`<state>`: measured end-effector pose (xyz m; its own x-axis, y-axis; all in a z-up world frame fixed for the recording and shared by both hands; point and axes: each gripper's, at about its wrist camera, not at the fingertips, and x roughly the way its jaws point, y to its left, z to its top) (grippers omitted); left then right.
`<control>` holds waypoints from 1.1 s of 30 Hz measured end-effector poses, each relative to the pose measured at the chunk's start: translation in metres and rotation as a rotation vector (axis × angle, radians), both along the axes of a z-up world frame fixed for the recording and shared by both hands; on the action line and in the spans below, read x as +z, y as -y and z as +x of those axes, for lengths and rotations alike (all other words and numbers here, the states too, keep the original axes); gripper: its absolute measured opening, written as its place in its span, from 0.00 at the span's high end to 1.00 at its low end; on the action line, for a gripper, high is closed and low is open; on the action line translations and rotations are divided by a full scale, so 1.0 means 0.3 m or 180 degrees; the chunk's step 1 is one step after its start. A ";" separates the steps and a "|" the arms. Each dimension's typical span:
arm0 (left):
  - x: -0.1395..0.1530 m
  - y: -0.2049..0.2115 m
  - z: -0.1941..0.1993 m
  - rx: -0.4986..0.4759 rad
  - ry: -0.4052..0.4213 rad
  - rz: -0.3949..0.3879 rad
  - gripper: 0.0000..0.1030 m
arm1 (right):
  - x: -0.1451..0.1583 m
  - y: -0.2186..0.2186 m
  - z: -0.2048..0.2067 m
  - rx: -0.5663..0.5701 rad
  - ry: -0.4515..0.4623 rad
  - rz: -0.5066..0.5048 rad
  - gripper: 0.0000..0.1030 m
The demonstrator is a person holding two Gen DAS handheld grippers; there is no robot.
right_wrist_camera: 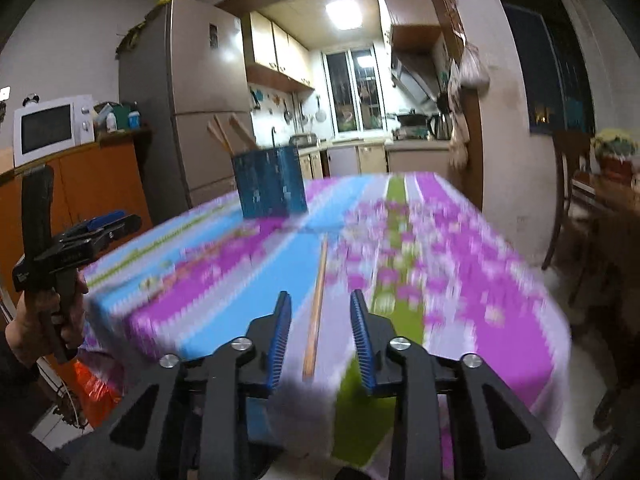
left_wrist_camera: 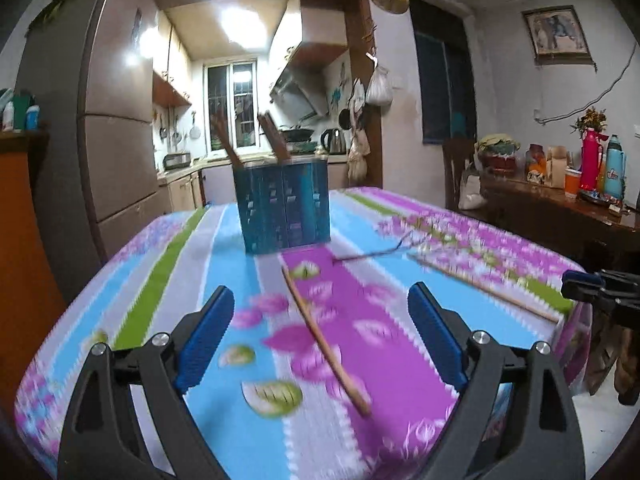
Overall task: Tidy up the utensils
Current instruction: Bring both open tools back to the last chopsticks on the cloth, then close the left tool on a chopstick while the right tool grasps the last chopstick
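Observation:
A blue utensil holder [left_wrist_camera: 285, 206] stands at the far middle of the table with wooden utensils [left_wrist_camera: 228, 142] sticking out; it also shows in the right wrist view [right_wrist_camera: 270, 182]. One wooden chopstick [left_wrist_camera: 326, 340] lies on the cloth between the fingers of my open, empty left gripper [left_wrist_camera: 322, 312]. A second chopstick [left_wrist_camera: 484, 289] lies near the right table edge; in the right wrist view it [right_wrist_camera: 316, 308] runs between the fingers of my open right gripper [right_wrist_camera: 320, 308], which hovers at the table edge. Neither gripper touches a chopstick.
The table wears a striped floral cloth [left_wrist_camera: 192, 248]. A dark thin twig-like item [left_wrist_camera: 372, 254] lies right of the holder. A fridge [left_wrist_camera: 104, 120] stands left, a cluttered side table [left_wrist_camera: 560, 200] right. The left gripper shows in the right wrist view [right_wrist_camera: 76, 240].

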<state>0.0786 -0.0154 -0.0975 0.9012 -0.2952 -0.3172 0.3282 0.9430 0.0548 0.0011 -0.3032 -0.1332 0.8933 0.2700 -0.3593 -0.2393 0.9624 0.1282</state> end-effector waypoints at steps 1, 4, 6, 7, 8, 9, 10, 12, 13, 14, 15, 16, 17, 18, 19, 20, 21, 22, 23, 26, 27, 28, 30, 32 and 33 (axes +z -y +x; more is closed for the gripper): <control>-0.021 -0.013 -0.003 0.0021 -0.0012 -0.0006 0.17 | -0.018 -0.013 -0.004 0.0010 0.0006 -0.0033 0.75; -0.073 -0.014 -0.018 0.0089 -0.0045 -0.0014 0.17 | -0.060 -0.026 -0.008 0.0042 0.0005 -0.0126 0.79; -0.096 -0.011 -0.029 0.0105 -0.0059 -0.0012 0.17 | -0.074 -0.034 -0.001 0.0058 0.0009 -0.0183 0.80; -0.105 -0.009 -0.039 0.0109 -0.0060 -0.0002 0.17 | -0.081 -0.035 0.000 0.0057 0.0019 -0.0204 0.81; -0.114 -0.003 -0.045 0.0108 -0.0064 0.0010 0.17 | -0.080 -0.032 0.003 0.0047 0.0043 -0.0215 0.82; -0.123 0.002 -0.047 0.0102 -0.0068 0.0024 0.17 | -0.078 -0.035 0.004 0.0040 0.0055 -0.0229 0.84; -0.133 0.010 -0.063 0.0100 -0.0068 0.0028 0.17 | -0.074 -0.038 0.010 0.0038 0.0060 -0.0237 0.85; -0.138 0.016 -0.064 0.0092 -0.0069 0.0032 0.17 | -0.072 -0.043 0.014 0.0036 0.0077 -0.0262 0.90; -0.140 0.017 -0.066 0.0095 -0.0064 0.0034 0.17 | -0.073 -0.048 0.015 0.0042 0.0088 -0.0272 0.91; -0.141 0.019 -0.065 0.0092 -0.0062 0.0031 0.17 | -0.076 -0.052 0.014 0.0043 0.0093 -0.0277 0.91; -0.143 0.022 -0.064 0.0091 -0.0061 0.0033 0.17 | -0.076 -0.055 0.016 0.0045 0.0096 -0.0274 0.91; -0.145 0.025 -0.064 0.0094 -0.0054 0.0038 0.17 | -0.076 -0.056 0.019 0.0040 0.0099 -0.0264 0.91; -0.147 0.030 -0.065 0.0094 -0.0046 0.0044 0.17 | -0.077 -0.055 0.022 0.0033 0.0100 -0.0253 0.91; -0.149 0.034 -0.066 0.0092 -0.0038 0.0047 0.17 | -0.077 -0.056 0.025 0.0024 0.0103 -0.0248 0.92; -0.151 0.037 -0.069 0.0087 -0.0034 0.0050 0.18 | -0.078 -0.058 0.030 0.0019 0.0104 -0.0240 0.92; -0.154 0.044 -0.071 0.0086 -0.0025 0.0063 0.19 | -0.078 -0.059 0.032 0.0012 0.0111 -0.0233 0.92; -0.157 0.050 -0.073 0.0081 -0.0017 0.0079 0.22 | -0.076 -0.061 0.033 -0.0002 0.0123 -0.0220 0.92; -0.161 0.057 -0.075 0.0073 -0.0022 0.0087 0.25 | -0.076 -0.060 0.035 -0.0009 0.0127 -0.0208 0.92; -0.167 0.061 -0.077 0.0071 -0.0032 0.0090 0.27 | -0.075 -0.059 0.036 -0.0028 0.0130 -0.0194 0.92; -0.185 0.072 -0.077 0.0060 -0.0078 0.0098 0.39 | -0.079 -0.060 0.043 -0.0075 0.0097 -0.0161 0.92; -0.193 0.075 -0.074 0.0054 -0.0106 0.0085 0.44 | -0.082 -0.060 0.045 -0.0091 0.0080 -0.0151 0.92; -0.200 0.078 -0.071 0.0052 -0.0131 0.0083 0.50 | -0.082 -0.060 0.046 -0.0101 0.0078 -0.0140 0.92; -0.211 0.081 -0.062 0.0057 -0.0189 0.0069 0.59 | -0.082 -0.063 0.047 -0.0113 0.0073 -0.0131 0.92; -0.219 0.081 -0.056 0.0072 -0.0226 0.0060 0.68 | -0.082 -0.066 0.050 -0.0114 0.0071 -0.0125 0.92; -0.222 0.078 -0.056 0.0082 -0.0224 0.0047 0.74 | -0.083 -0.067 0.051 -0.0117 0.0070 -0.0118 0.92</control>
<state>0.0617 -0.0389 -0.1640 0.8838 -0.2671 -0.3841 0.3073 0.9505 0.0463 0.0163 -0.2831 -0.1580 0.9102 0.2236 -0.3486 -0.2060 0.9746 0.0874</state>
